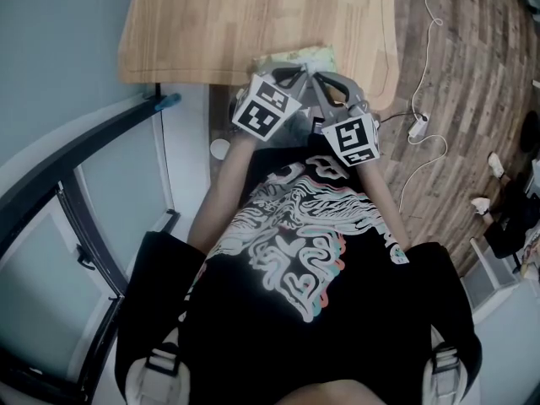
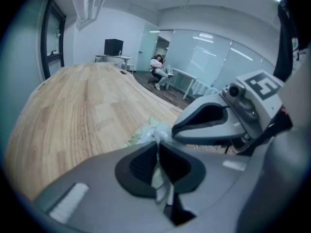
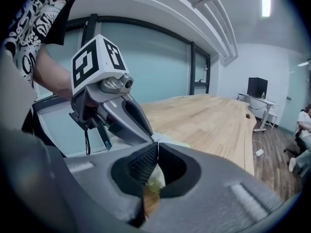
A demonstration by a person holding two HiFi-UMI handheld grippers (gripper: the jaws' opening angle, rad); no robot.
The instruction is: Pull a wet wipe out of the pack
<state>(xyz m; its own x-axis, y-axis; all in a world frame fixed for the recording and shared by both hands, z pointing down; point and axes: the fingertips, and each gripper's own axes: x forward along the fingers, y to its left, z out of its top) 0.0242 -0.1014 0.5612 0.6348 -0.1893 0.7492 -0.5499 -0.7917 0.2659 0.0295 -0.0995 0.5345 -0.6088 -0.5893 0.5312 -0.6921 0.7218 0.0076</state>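
Pack [image 1: 305, 57]: at near edge of wooden surface [image 1: 253, 15], under both tongs.
Left tongs [image 2: 158, 147]: clamped on white wipe [image 2: 156, 176], seen only in left gripper view.
Right tongs [image 3: 156, 147]: pinched together on the pack's edge.

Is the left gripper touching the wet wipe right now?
Touching. In the left gripper view, the left gripper is shut on the white wet wipe, pinched between its jaws.

The table [image 1: 253, 24] is light wood grain, the wipe pack [image 1: 302, 56] pale green, the wet wipe [image 2: 159, 182] white. The left tool [image 2: 158, 143] and right tool [image 3: 157, 145] are grey with black pads [image 2: 141, 164] and black-and-white marker cubes [image 1: 266, 108].
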